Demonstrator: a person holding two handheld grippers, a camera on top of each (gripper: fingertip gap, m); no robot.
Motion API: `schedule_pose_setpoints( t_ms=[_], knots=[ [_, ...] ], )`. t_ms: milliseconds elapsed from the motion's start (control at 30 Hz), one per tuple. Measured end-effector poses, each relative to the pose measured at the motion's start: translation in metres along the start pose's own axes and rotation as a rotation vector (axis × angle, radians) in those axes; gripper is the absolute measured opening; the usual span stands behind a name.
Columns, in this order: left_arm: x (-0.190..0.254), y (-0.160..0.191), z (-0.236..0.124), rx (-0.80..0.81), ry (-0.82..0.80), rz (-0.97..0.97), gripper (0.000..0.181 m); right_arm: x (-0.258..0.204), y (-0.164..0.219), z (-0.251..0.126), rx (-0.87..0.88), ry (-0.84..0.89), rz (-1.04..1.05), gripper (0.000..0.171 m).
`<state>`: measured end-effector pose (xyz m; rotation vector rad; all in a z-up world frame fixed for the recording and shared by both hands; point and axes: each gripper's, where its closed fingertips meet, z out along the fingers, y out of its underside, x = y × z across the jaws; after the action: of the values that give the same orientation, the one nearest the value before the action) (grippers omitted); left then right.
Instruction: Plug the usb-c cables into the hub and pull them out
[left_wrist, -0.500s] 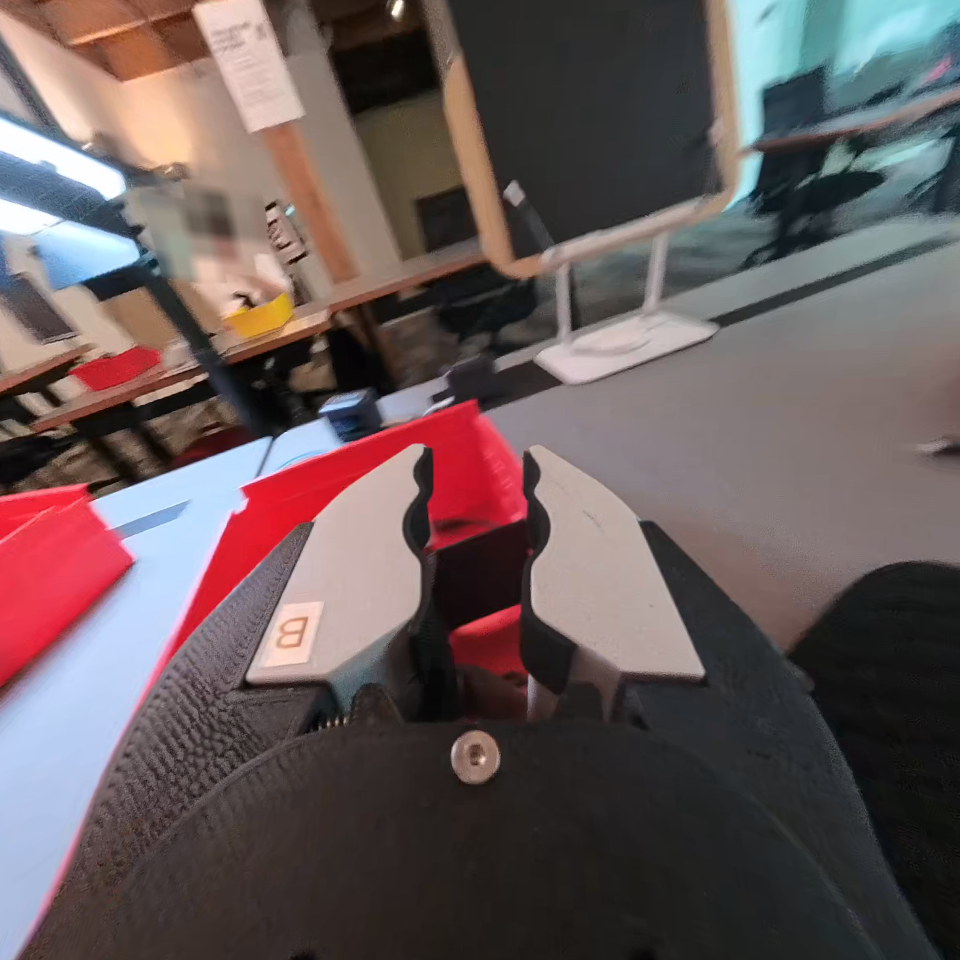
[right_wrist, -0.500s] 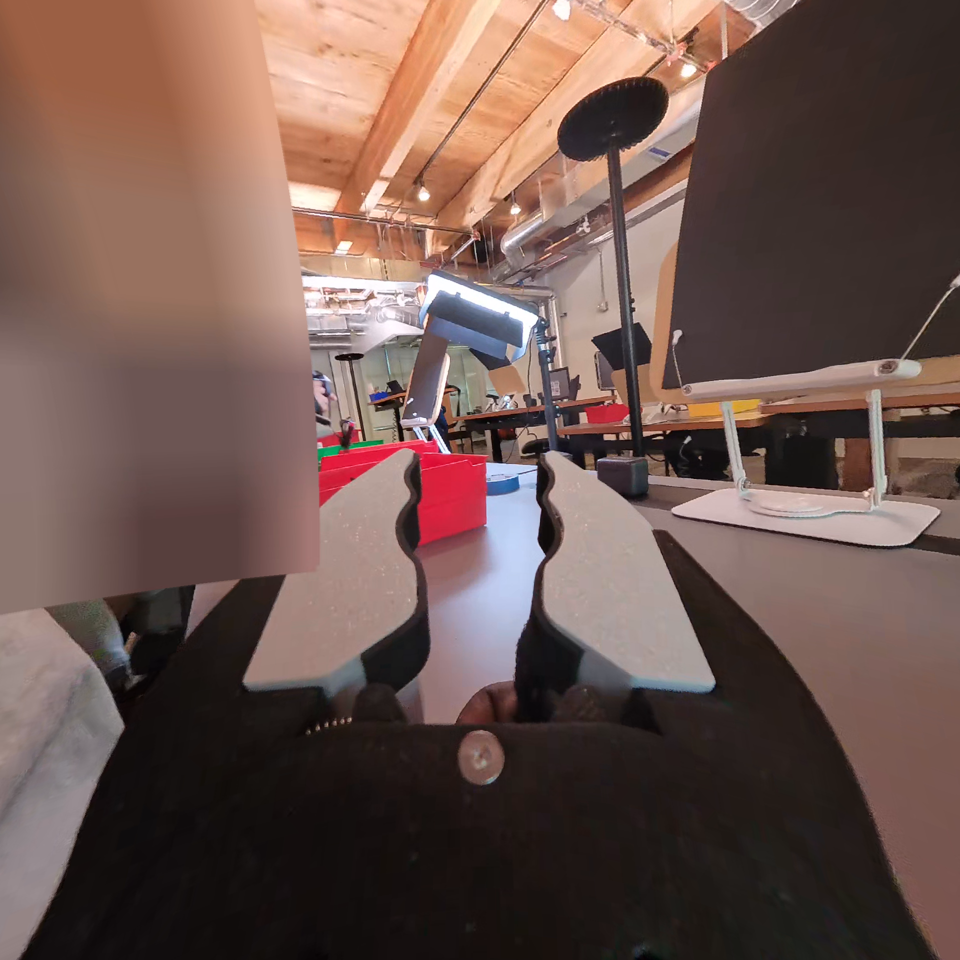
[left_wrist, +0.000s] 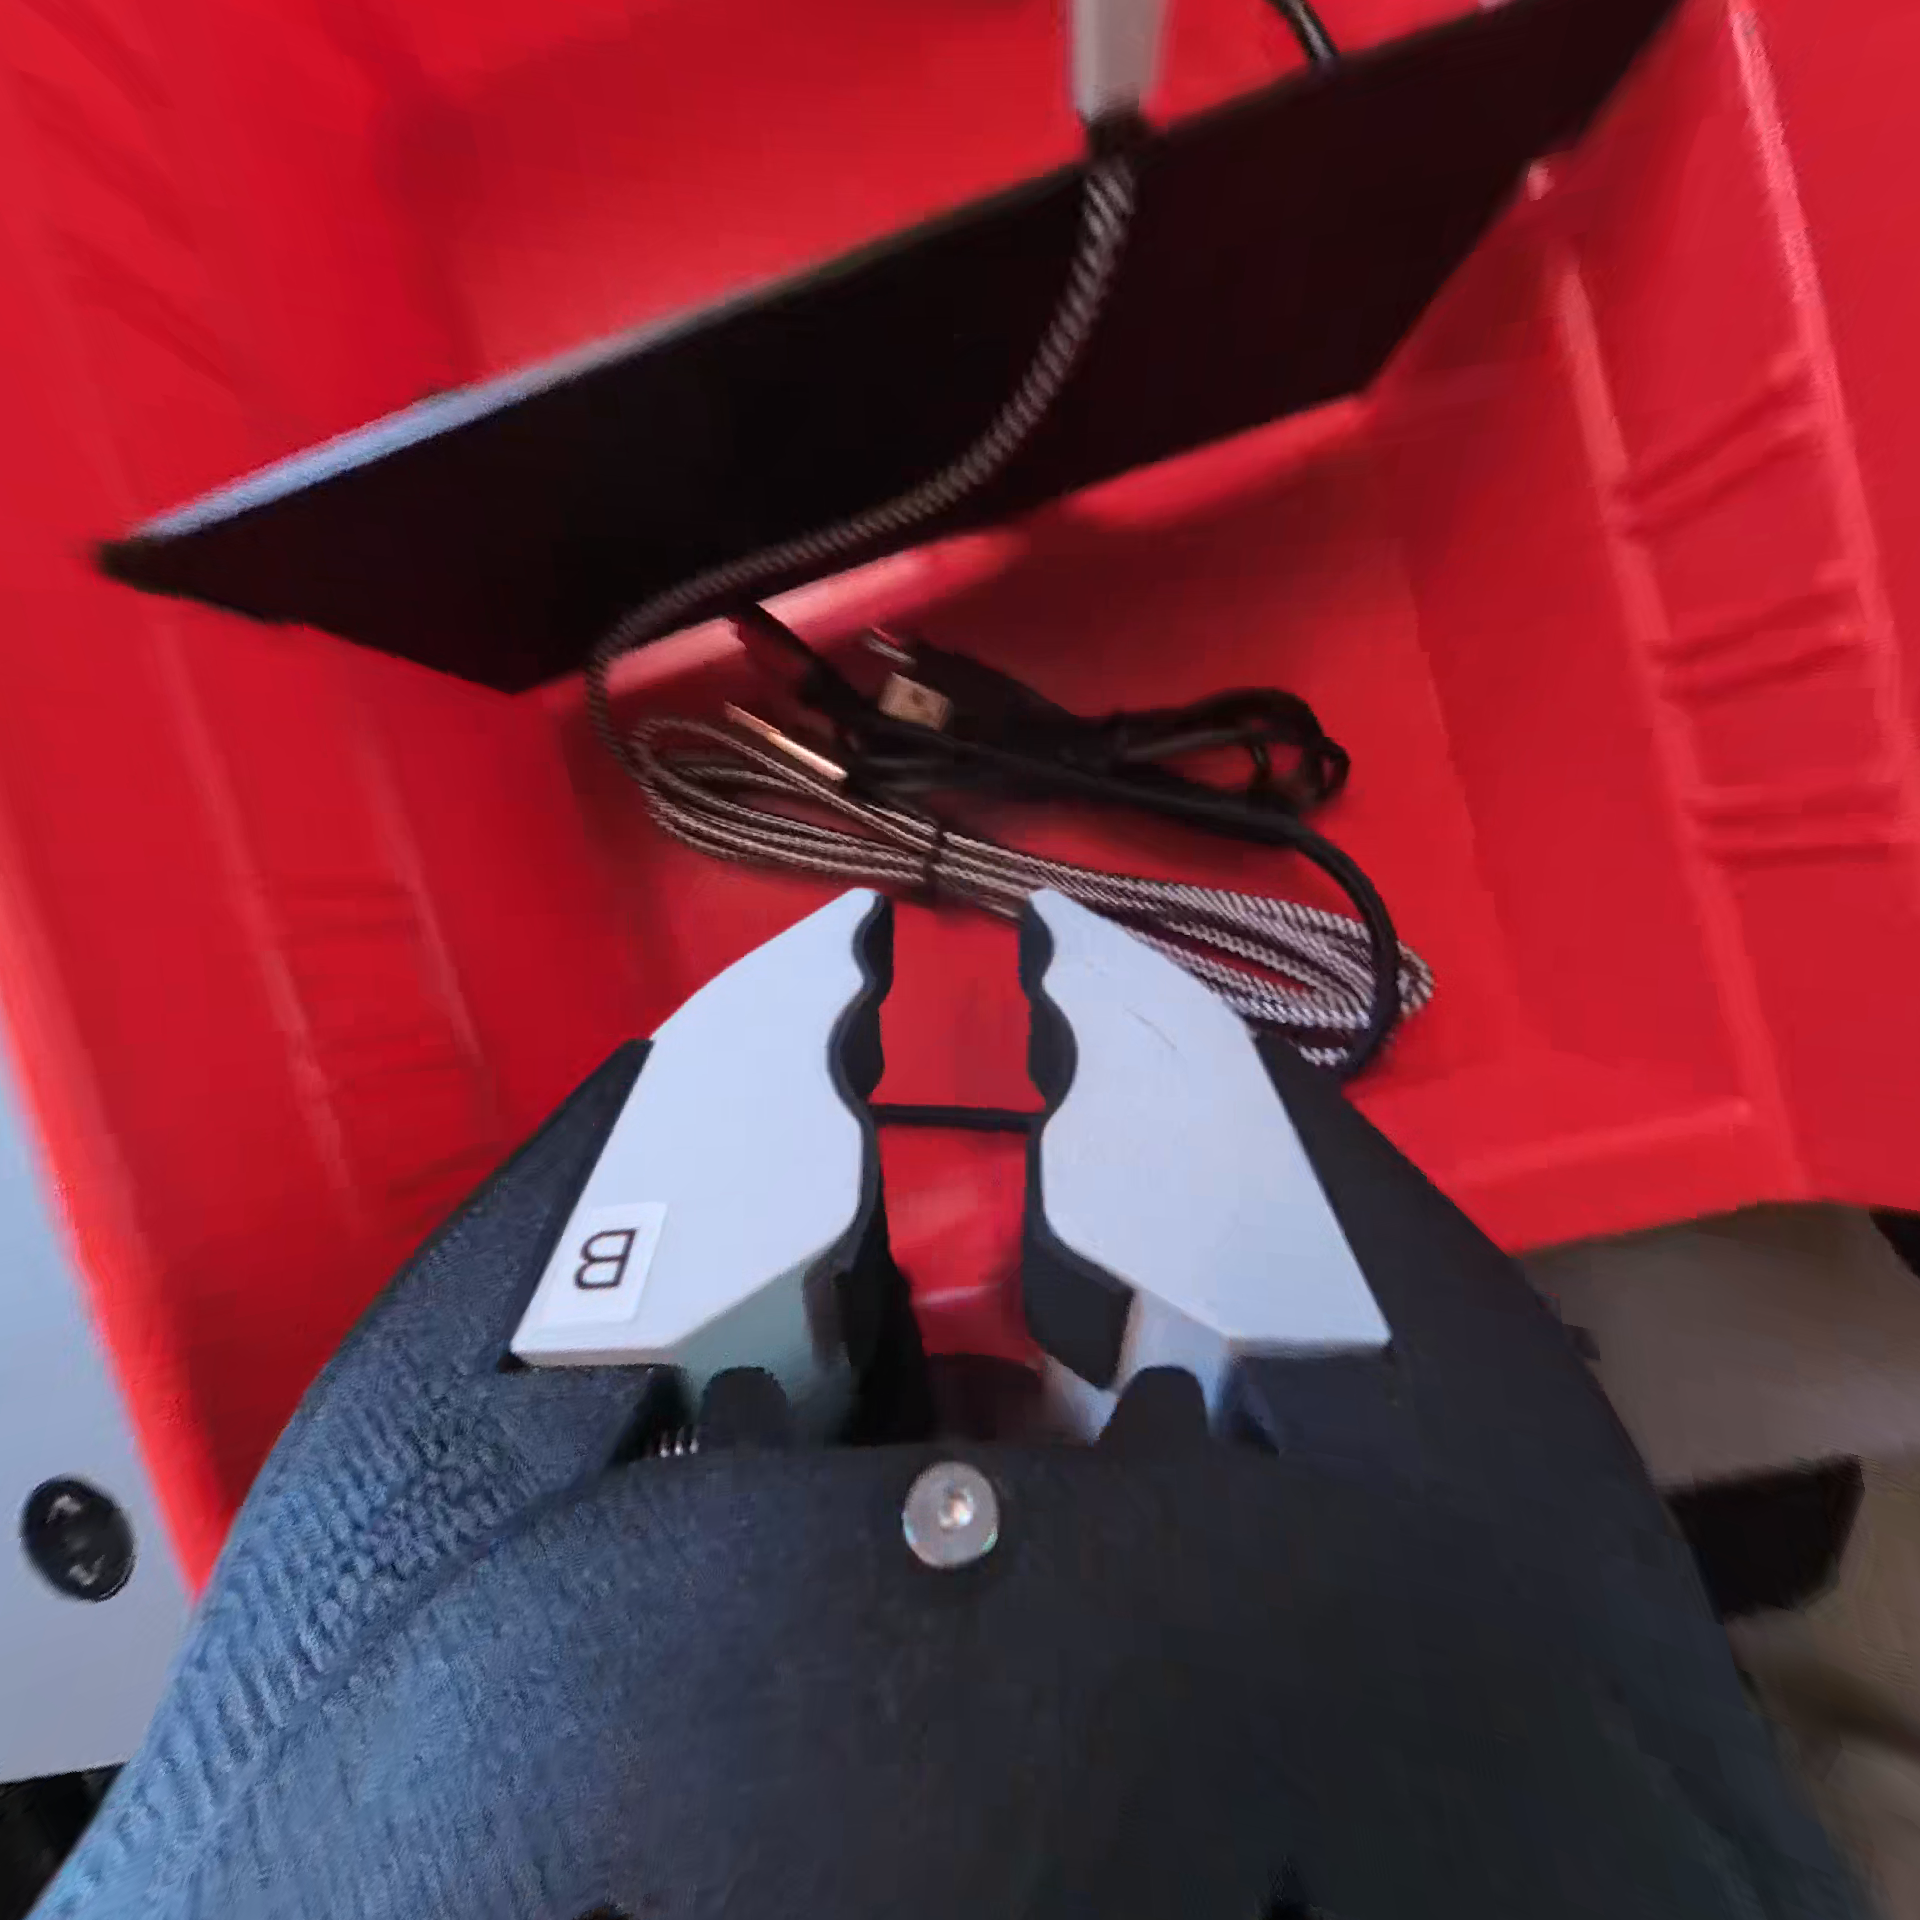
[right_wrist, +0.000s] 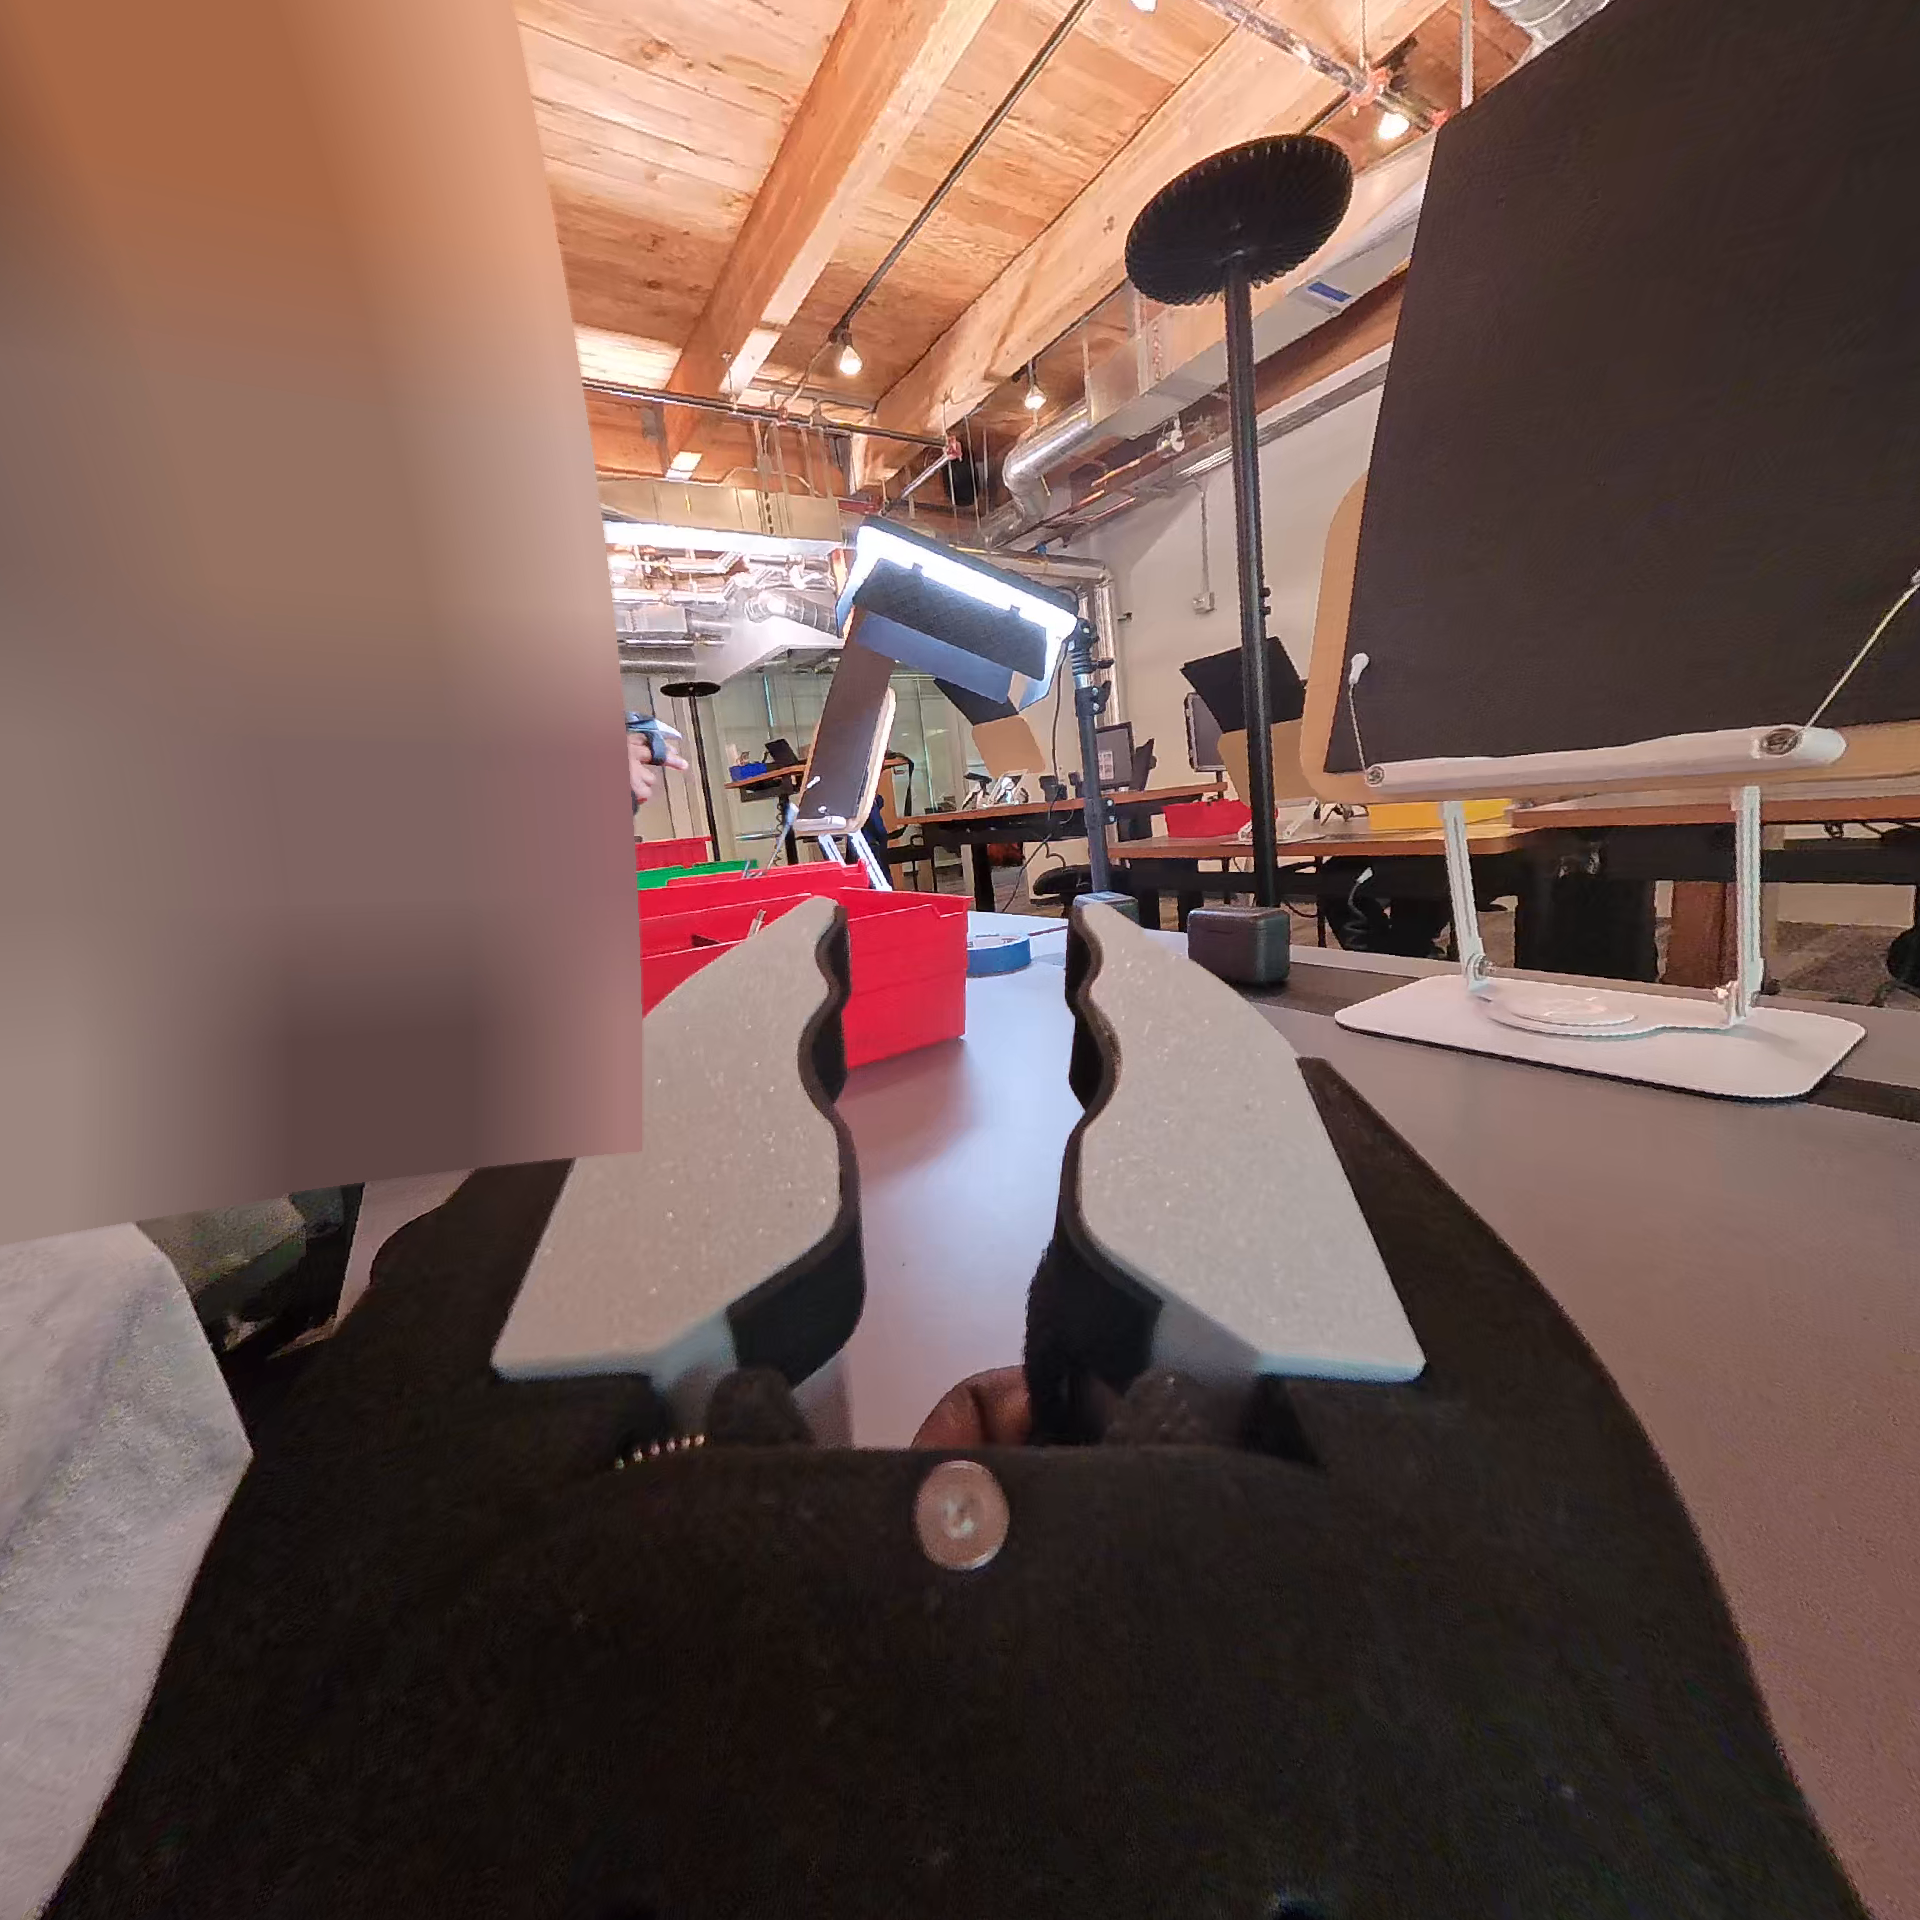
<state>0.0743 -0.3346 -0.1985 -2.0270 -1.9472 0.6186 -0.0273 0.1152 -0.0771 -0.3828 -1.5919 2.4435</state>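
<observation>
Now left gripper, fingers apart, is hovering over bundled cables in red bin; right gripper idling apart; next: pinching a plug

Glossy red plastic bin, ribbed walls. Braided black-and-white cloth-sheathed cable bundle; smooth black rubbery cable beside it, shiny metal plugs. Left gripper: matt grey plastic jaws, rough textured black body. Smooth matt grey worktop. Bare wooden ceiling beams.

A white sticker with one printed character sits on the left gripper.
</observation>
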Motion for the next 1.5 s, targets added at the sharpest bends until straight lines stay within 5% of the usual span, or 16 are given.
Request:
schedule_pose_setpoints(
  t_ms=[433,700,867,1067,1200,1367,1500],
  knots=[
    [0.005,0.001,0.022,-0.083,0.018,-0.117,0.034,0.002,-0.001,-0.001,0.010,0.029,-0.032,0.036],
    [-0.010,0.004,0.030,-0.185,-0.188,-0.093,0.025,0.002,-0.001,-0.001,0.006,0.046,-0.083,0.035],
    [-0.040,-0.011,0.002,0.076,-0.394,-0.179,0.016,0.000,0.000,-0.002,-0.004,0.063,-0.148,0.034],
    [-0.055,-0.073,-0.092,0.701,-0.522,-0.222,0.012,0.000,0.002,-0.001,-0.014,0.066,-0.160,0.033],
    [-0.035,-0.100,-0.148,0.968,-0.558,-0.129,0.012,0.000,0.000,-0.002,-0.006,0.068,-0.157,0.033],
    [0.052,-0.133,-0.179,1.101,-0.293,0.111,0.011,0.001,0.000,-0.002,-0.006,0.062,-0.143,0.032],
    [0.127,-0.137,-0.154,0.955,-0.082,0.337,0.012,0.000,-0.001,-0.001,-0.015,0.050,-0.150,0.033]
  ],
)
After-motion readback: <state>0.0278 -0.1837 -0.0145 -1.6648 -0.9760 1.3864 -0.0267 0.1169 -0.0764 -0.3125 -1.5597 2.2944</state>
